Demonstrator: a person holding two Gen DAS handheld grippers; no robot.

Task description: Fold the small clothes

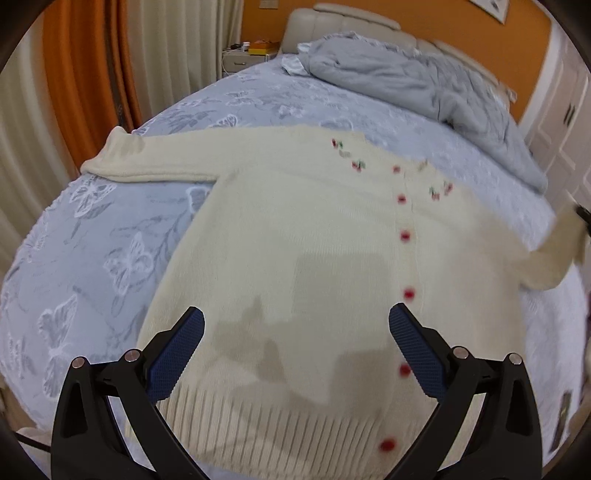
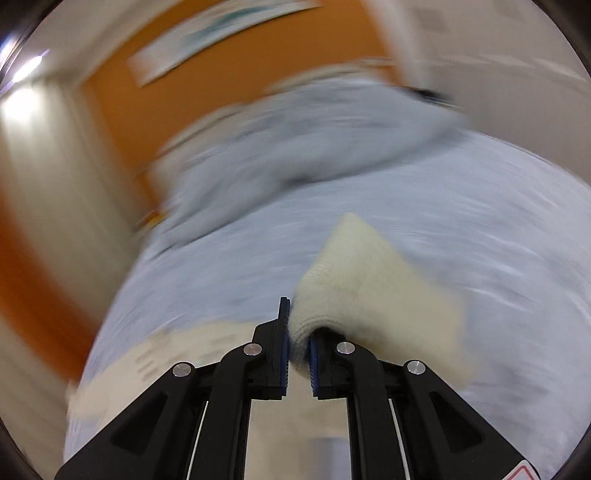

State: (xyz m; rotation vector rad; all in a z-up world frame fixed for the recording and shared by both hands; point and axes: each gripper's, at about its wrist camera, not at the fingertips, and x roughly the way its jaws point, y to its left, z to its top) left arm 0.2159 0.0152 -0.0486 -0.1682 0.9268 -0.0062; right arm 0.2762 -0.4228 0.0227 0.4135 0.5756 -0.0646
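Observation:
A cream knit cardigan [image 1: 295,229] with red buttons and small cherry embroidery lies flat, front up, on the bed. Its left sleeve [image 1: 147,158] stretches out to the left. My left gripper [image 1: 295,325] is open and empty, hovering above the cardigan's lower body near the ribbed hem. My right gripper [image 2: 297,332] is shut on the cuff of the right sleeve [image 2: 365,280] and holds it lifted off the bed; that sleeve also shows raised at the right edge of the left wrist view [image 1: 554,254]. The right wrist view is strongly motion-blurred.
The bed has a pale blue butterfly-pattern cover [image 1: 110,229]. A crumpled grey duvet [image 1: 406,85] lies at the head of the bed by the padded headboard [image 1: 351,22]. Orange and cream curtains [image 1: 85,74] hang at left. A nightstand [image 1: 243,59] stands behind.

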